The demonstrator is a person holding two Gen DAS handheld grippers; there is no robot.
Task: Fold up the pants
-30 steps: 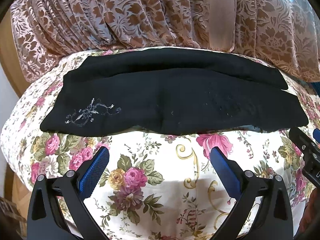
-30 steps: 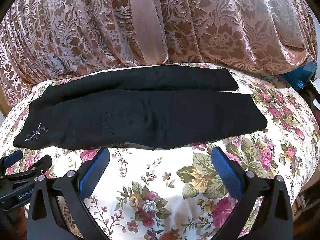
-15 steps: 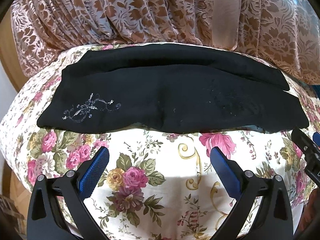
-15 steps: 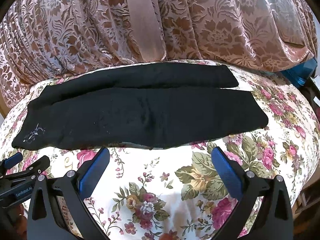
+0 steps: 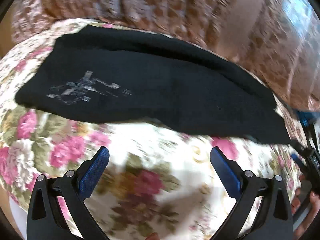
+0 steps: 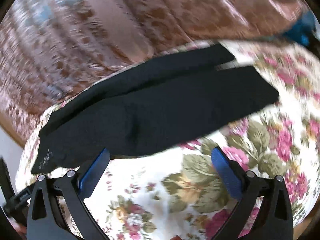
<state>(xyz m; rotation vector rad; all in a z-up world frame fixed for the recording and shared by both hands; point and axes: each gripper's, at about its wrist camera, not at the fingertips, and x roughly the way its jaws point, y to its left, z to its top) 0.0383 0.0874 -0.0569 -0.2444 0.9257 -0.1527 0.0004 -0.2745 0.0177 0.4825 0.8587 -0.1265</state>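
Two handheld grippers hover over a flower-printed bedsheet (image 5: 152, 182) that fills the lower part of both blurred wrist views, with a brown patterned curtain (image 5: 180, 10) hanging behind it. Black pants (image 5: 152, 92), laid lengthwise with one leg over the other, stretch across the sheet from side to side; a pale embroidered motif (image 5: 86, 89) marks the end at the left of the picture. The left gripper (image 5: 160, 156) stands released, its blue pads (image 5: 94, 172) spread wide above bare sheet, just short of the pants' near edge. The right gripper (image 6: 160, 156) is likewise spread and empty, its near pad close to that edge. Fingertips of a hand (image 5: 300, 200) show at the left view's right edge.
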